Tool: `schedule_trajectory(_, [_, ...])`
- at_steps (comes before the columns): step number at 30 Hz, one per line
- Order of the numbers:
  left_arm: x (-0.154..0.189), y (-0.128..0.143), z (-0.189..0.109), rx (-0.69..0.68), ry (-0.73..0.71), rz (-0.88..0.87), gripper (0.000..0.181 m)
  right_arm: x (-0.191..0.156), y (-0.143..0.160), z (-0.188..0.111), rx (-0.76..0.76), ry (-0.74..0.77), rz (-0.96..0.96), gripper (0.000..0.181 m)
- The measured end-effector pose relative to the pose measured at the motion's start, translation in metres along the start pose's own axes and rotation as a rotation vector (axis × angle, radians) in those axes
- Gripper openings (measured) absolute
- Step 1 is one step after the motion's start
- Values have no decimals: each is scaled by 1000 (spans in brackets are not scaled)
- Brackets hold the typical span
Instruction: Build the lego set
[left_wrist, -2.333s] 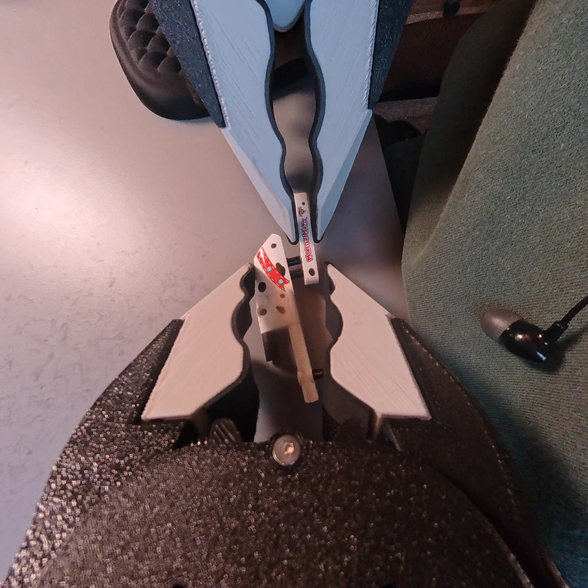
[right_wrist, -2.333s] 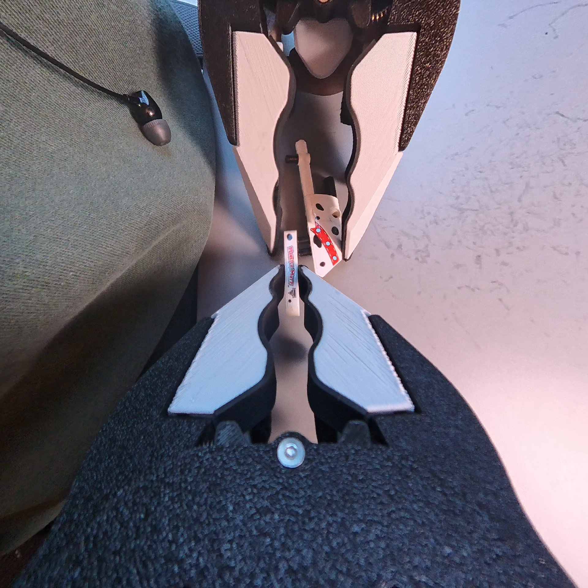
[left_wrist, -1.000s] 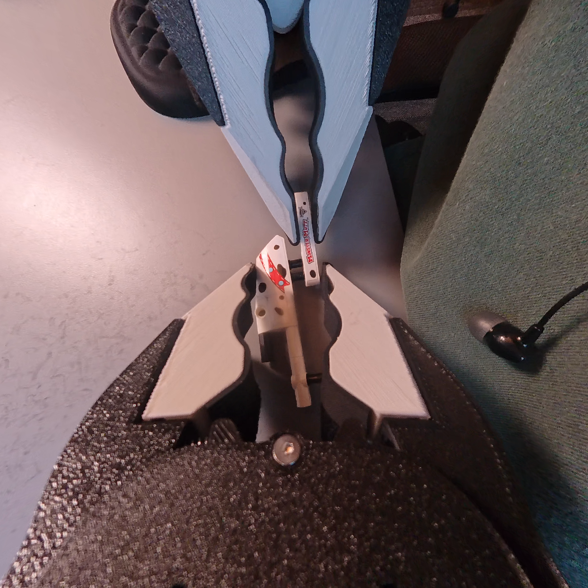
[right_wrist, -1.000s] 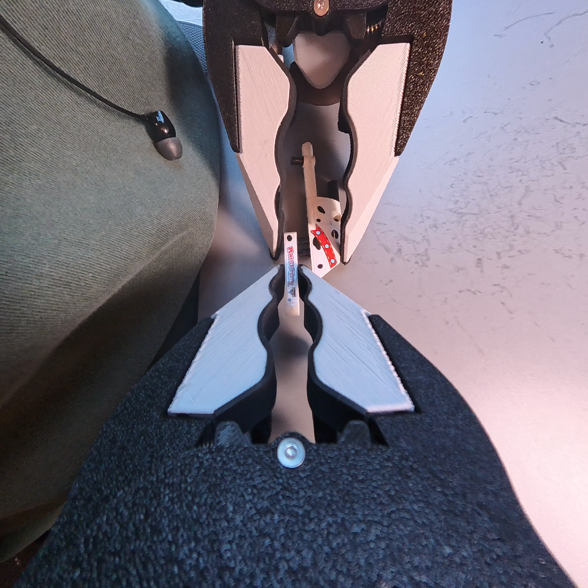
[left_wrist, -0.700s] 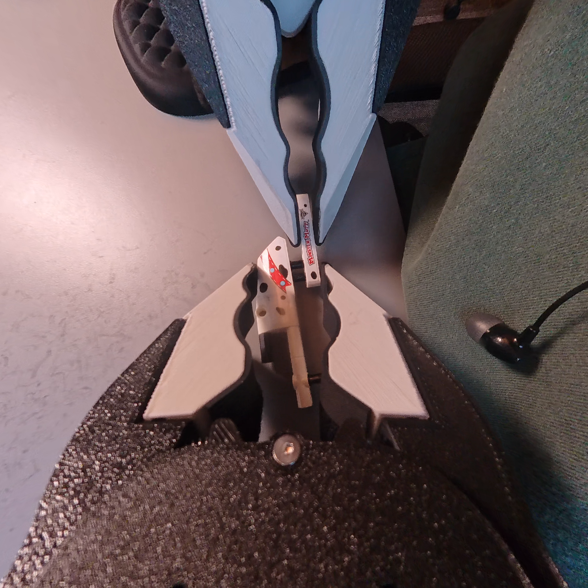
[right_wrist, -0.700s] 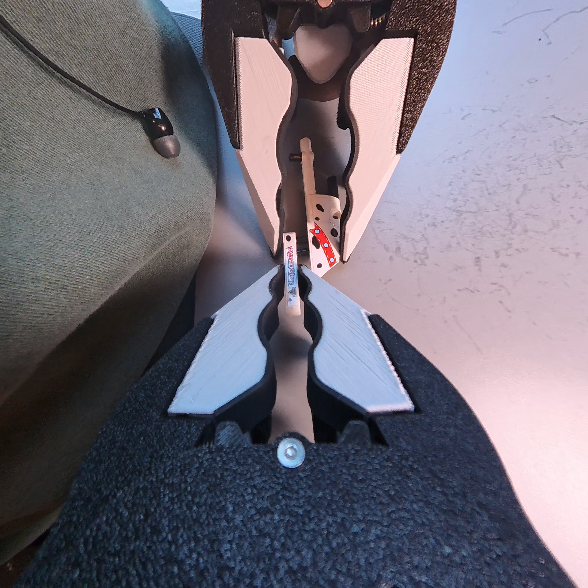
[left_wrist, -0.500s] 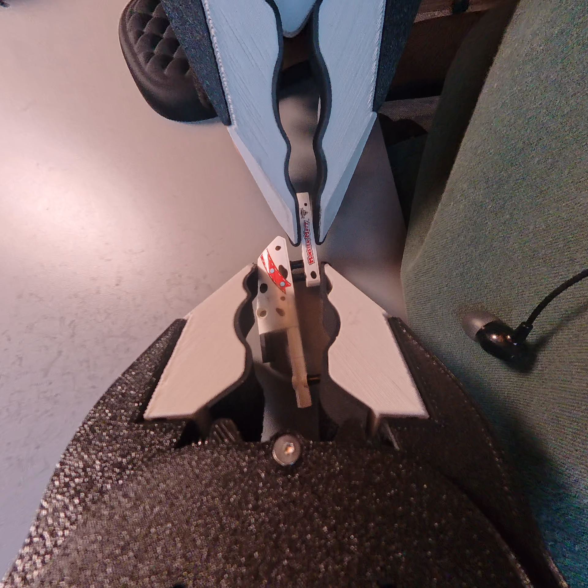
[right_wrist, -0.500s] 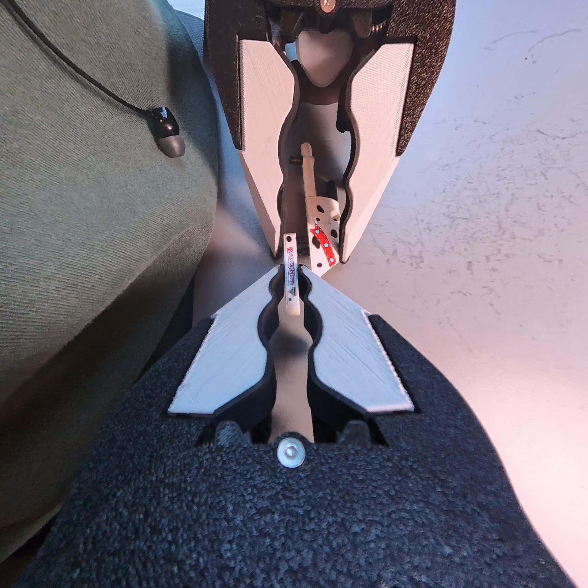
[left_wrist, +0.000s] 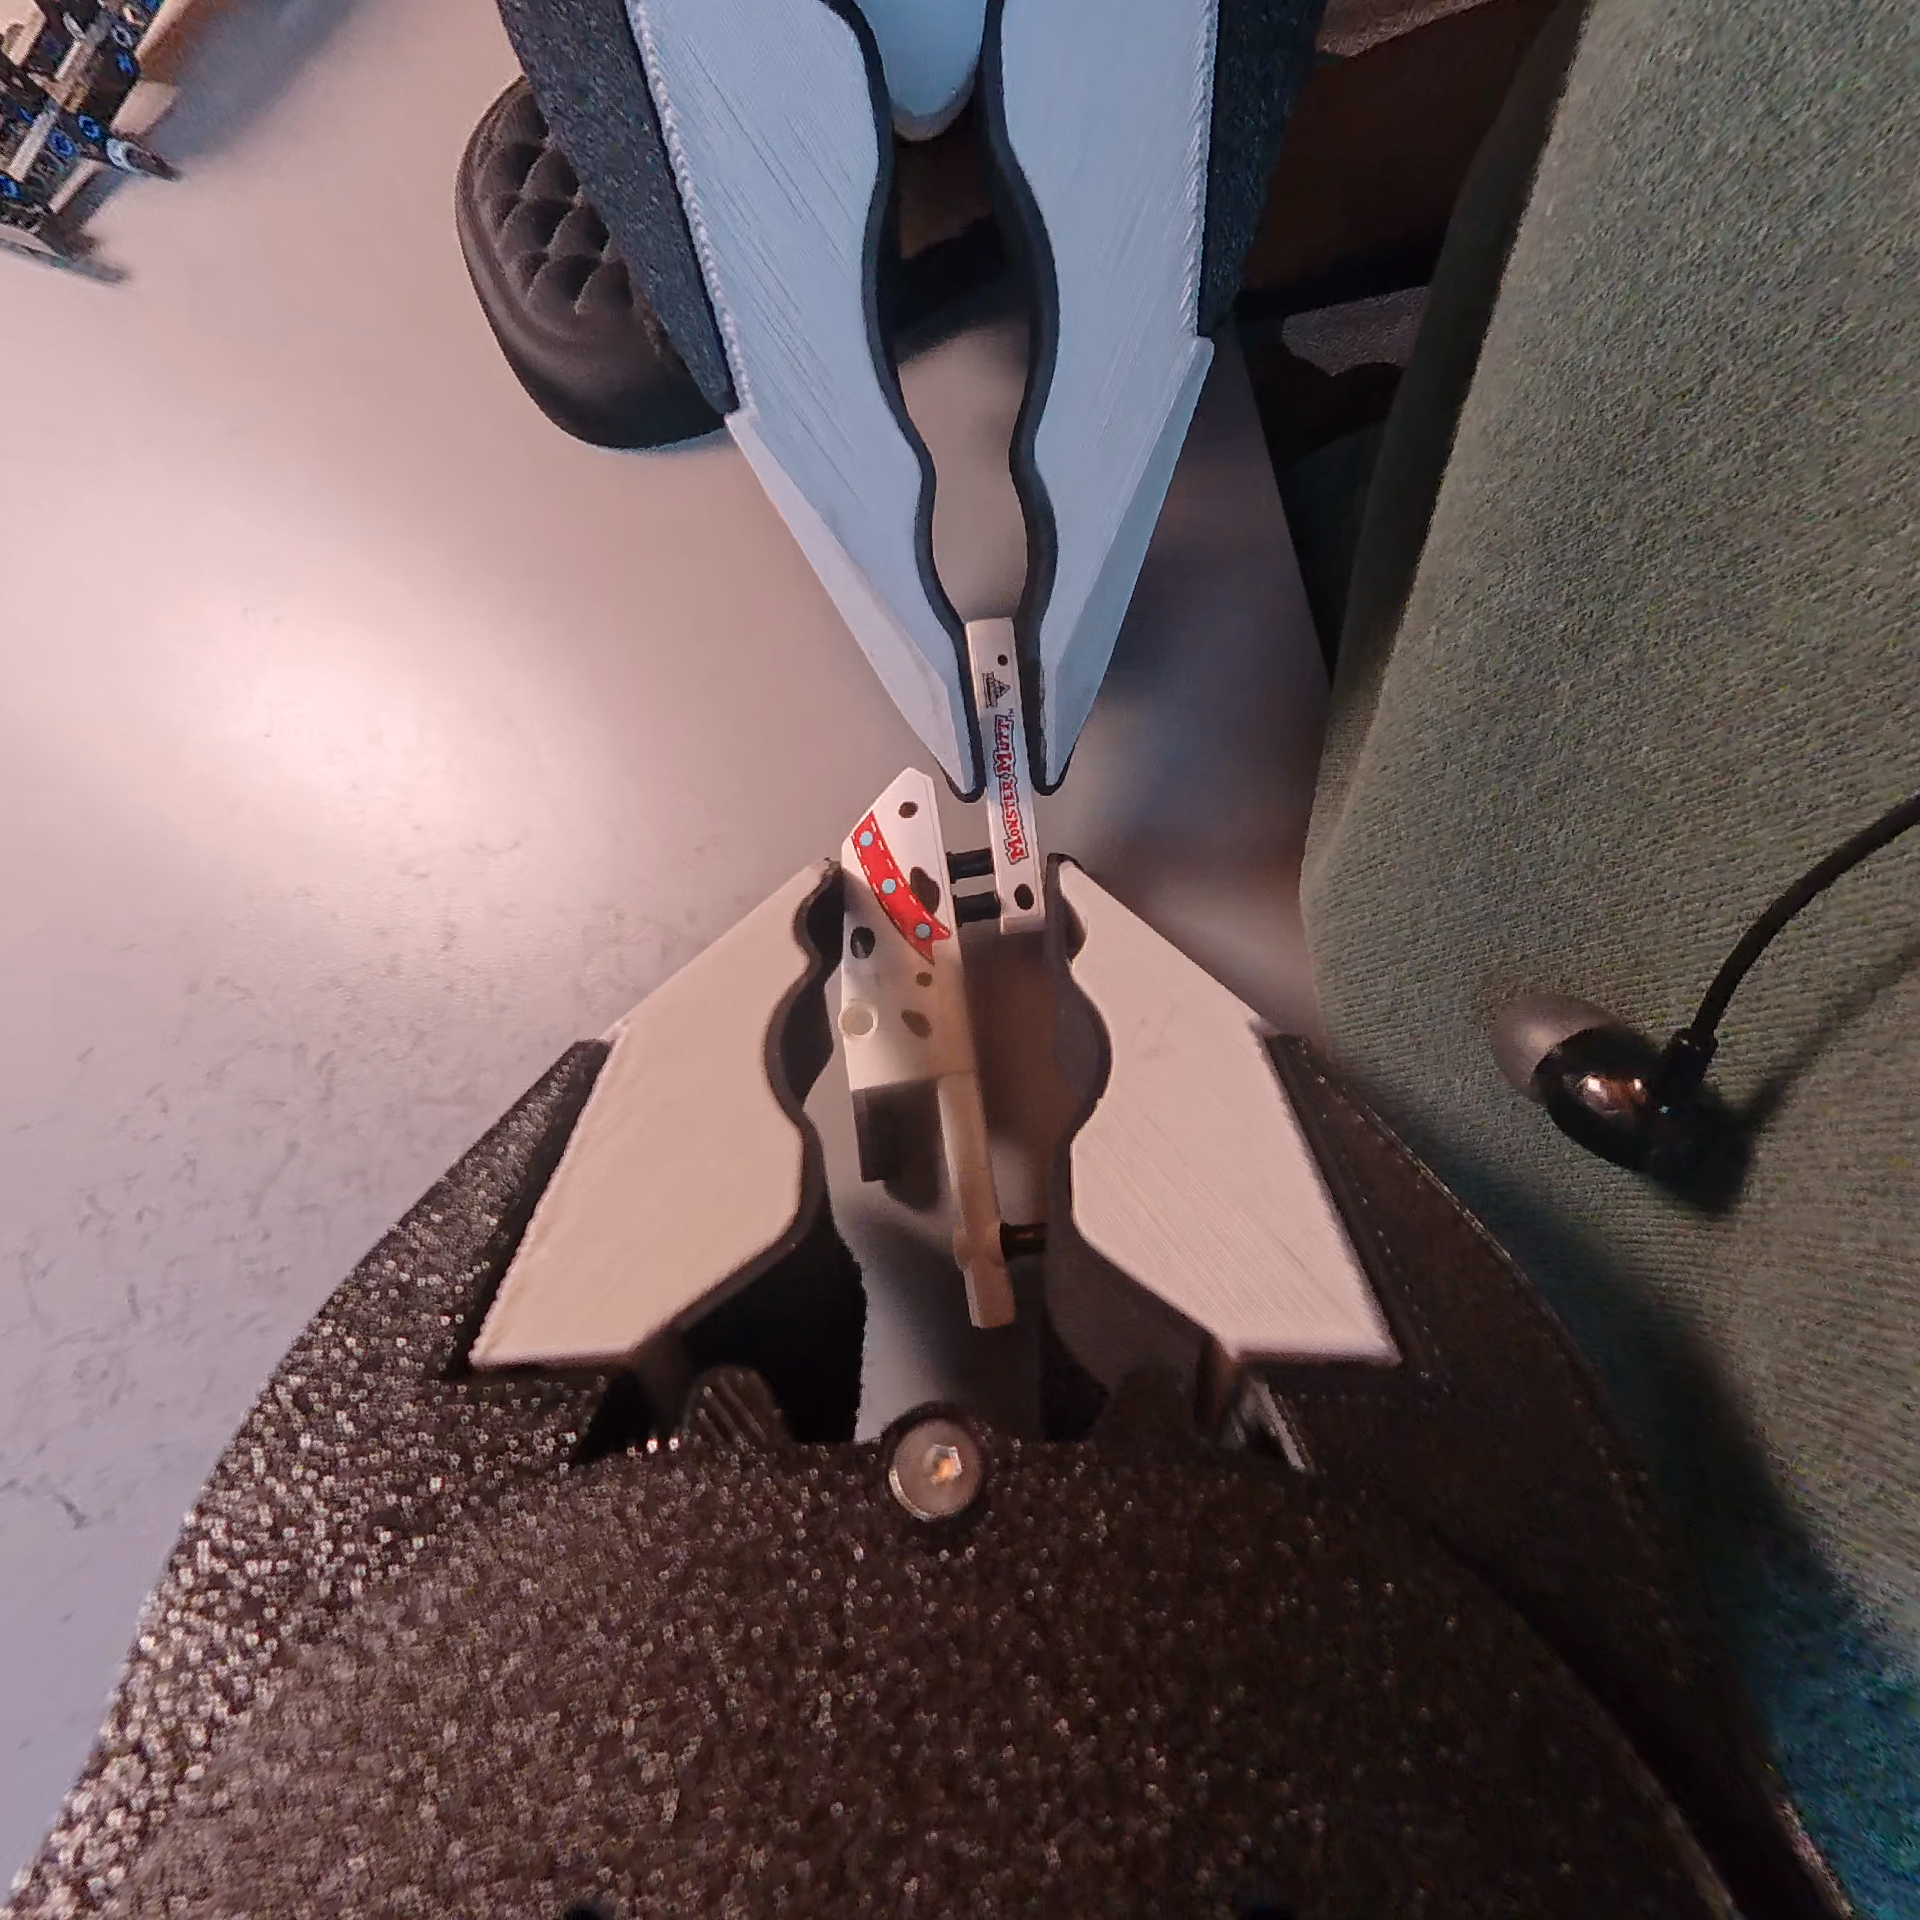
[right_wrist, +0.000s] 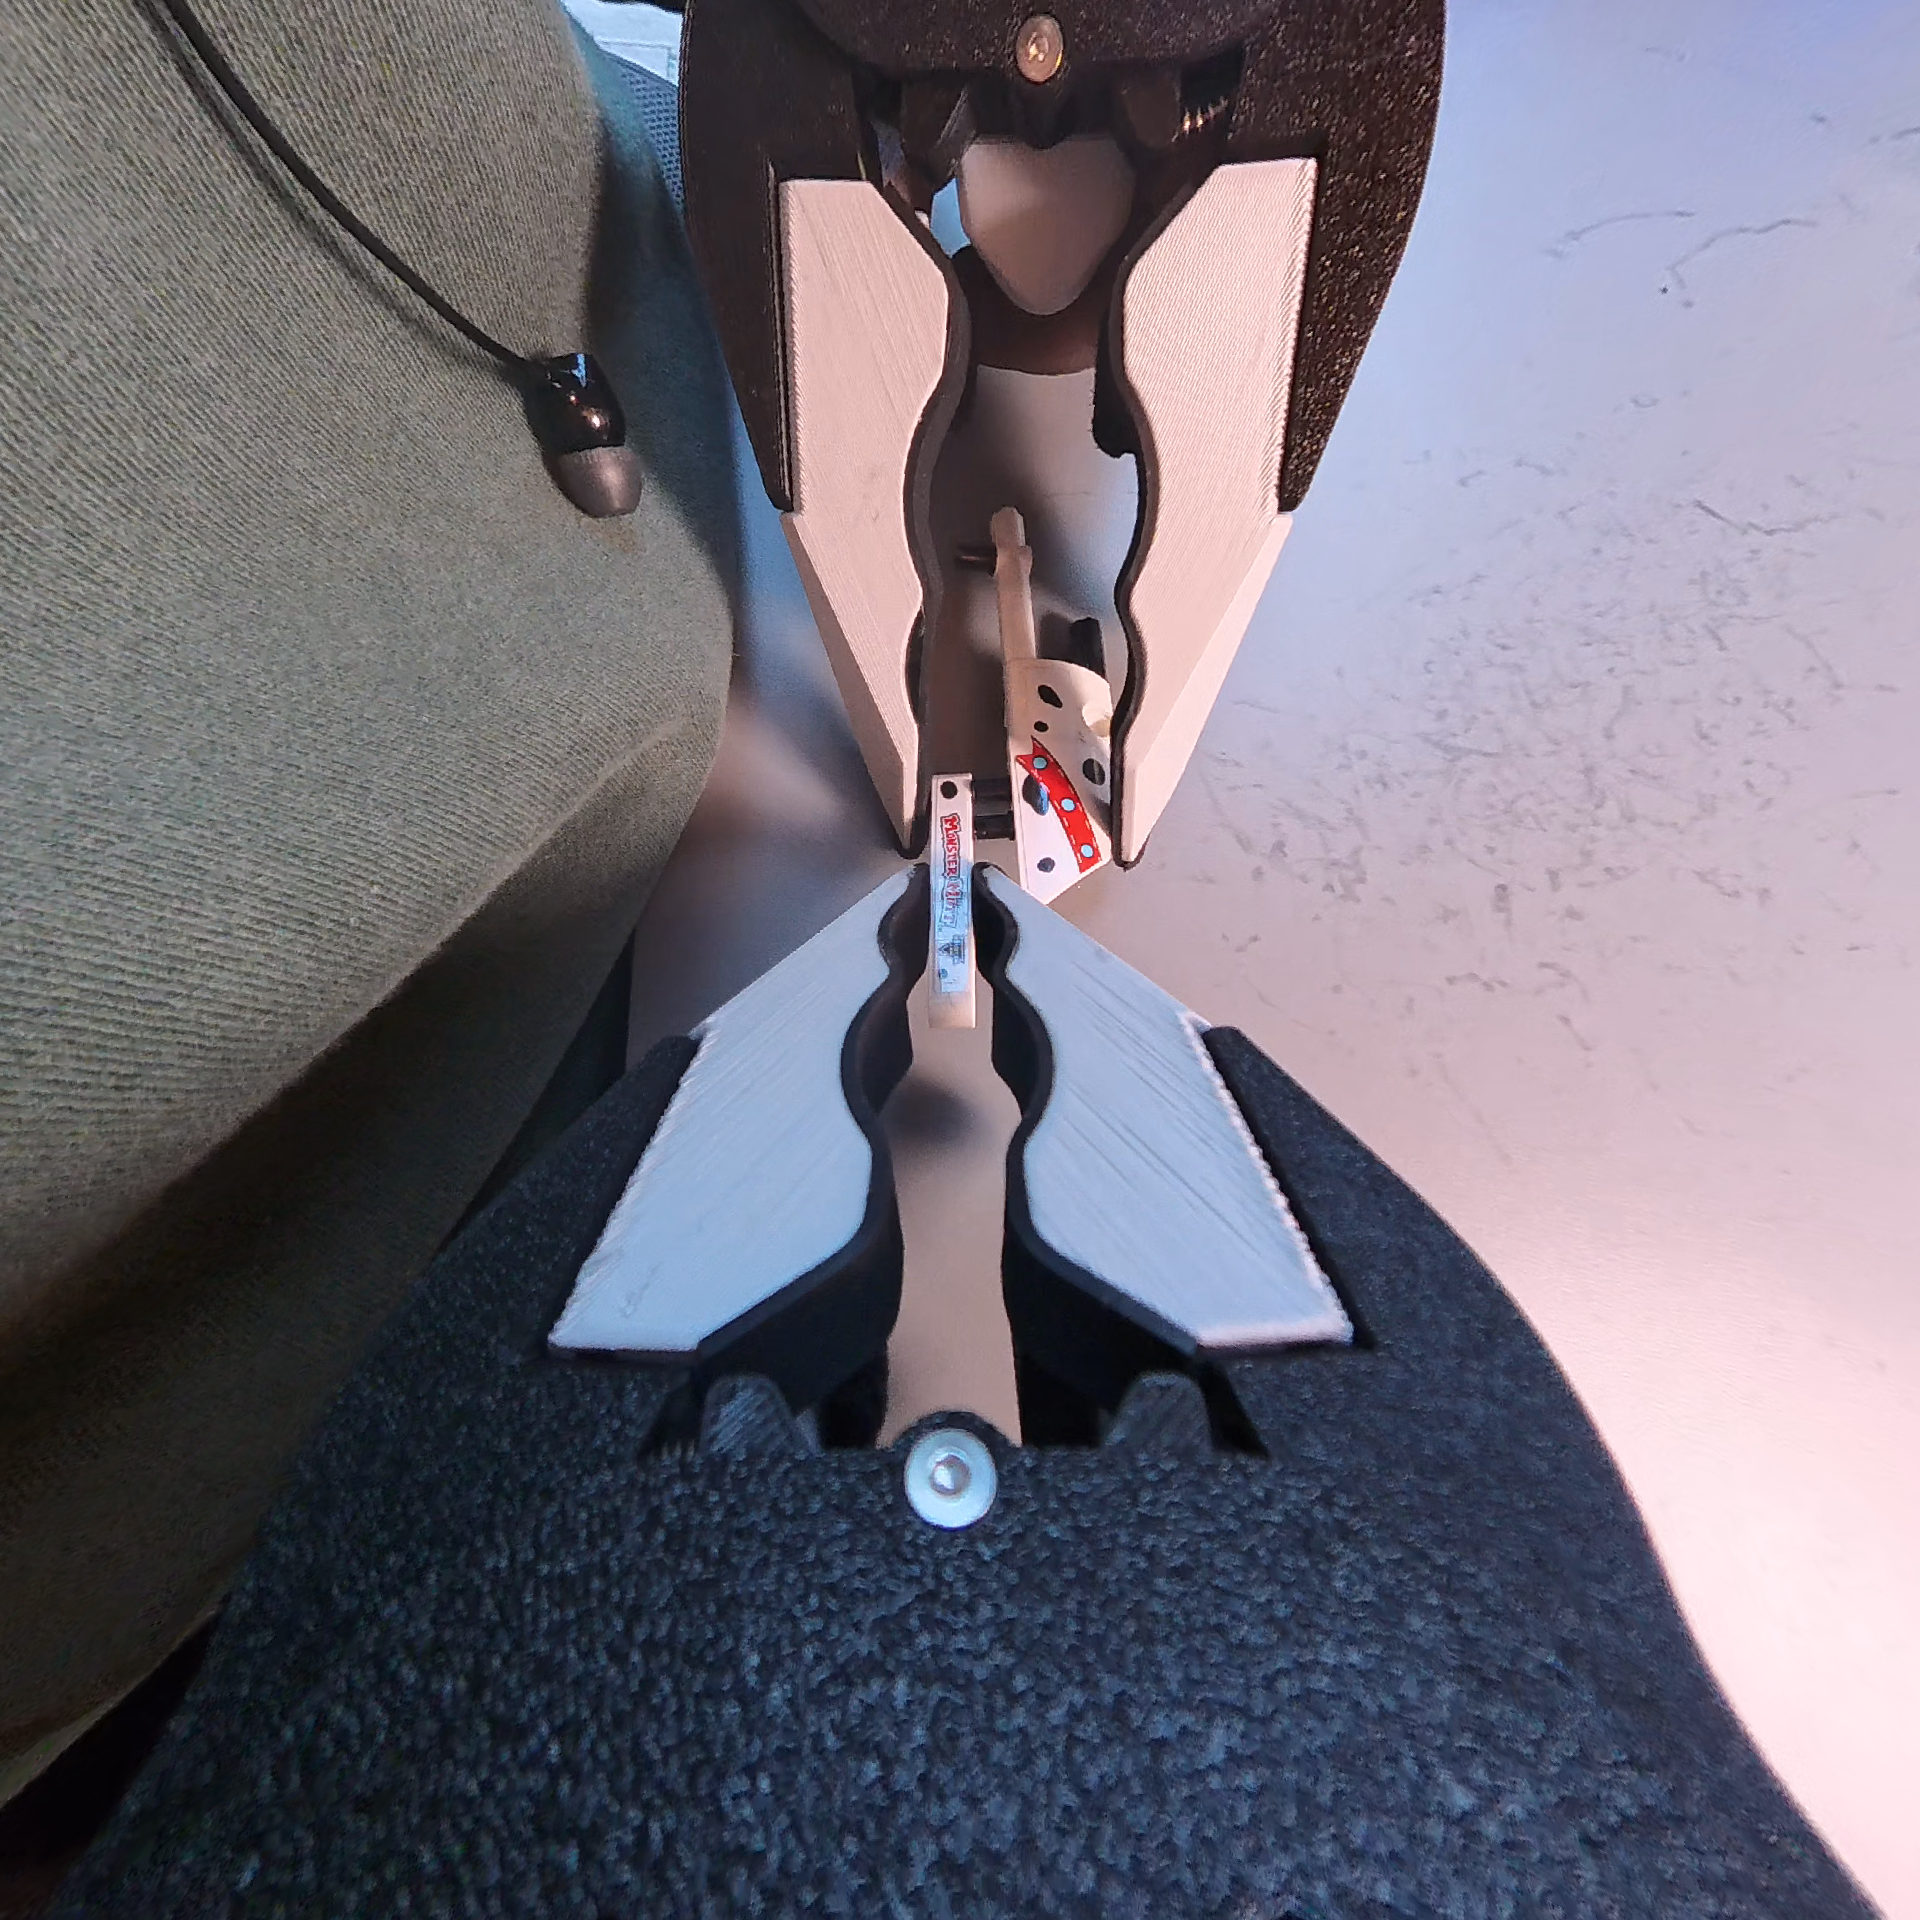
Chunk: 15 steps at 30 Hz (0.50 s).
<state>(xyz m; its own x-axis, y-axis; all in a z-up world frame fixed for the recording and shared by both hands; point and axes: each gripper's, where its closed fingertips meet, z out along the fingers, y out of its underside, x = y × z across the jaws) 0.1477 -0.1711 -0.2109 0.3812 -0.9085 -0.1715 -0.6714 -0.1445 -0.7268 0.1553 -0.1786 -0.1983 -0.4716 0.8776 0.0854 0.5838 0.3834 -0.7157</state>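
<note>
A pale grey table (left_wrist: 312, 727) with a faintly mottled, lightly scuffed surface carries everything; in the right wrist view the same top (right_wrist: 1558, 727) shows thin scratch marks and a pinkish sheen on its right side. A black knobbly tyre (left_wrist: 551, 281) lies on it at the far left of the left wrist view. At the far left corner a small dark built piece with blue dots (left_wrist: 62, 135) stands on the table, blurred.
</note>
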Motion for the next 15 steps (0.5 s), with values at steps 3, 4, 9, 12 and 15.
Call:
schedule_trajectory(3, [0, 0, 0, 1, -5, 6, 38, 0, 0, 0, -1, -4, 0, 8])
schedule_trajectory(4, [0, 0, 0, 2, -5, 7, 38, 0, 0, 0, 0, -6, 1, 8])
schedule_trajectory(9, [0, 0, 0, 2, 2, 2, 37, -1, -1, -1, 10, -20, 20, 8])
schedule_trajectory(12, [1, 0, 0, 2, 6, -1, 38, 1, -5, -5, 47, -34, 51, 8])
schedule_trajectory(15, [0, 0, 0, 1, 7, -8, 36, 3, -7, -7, 69, -39, 77, 8])
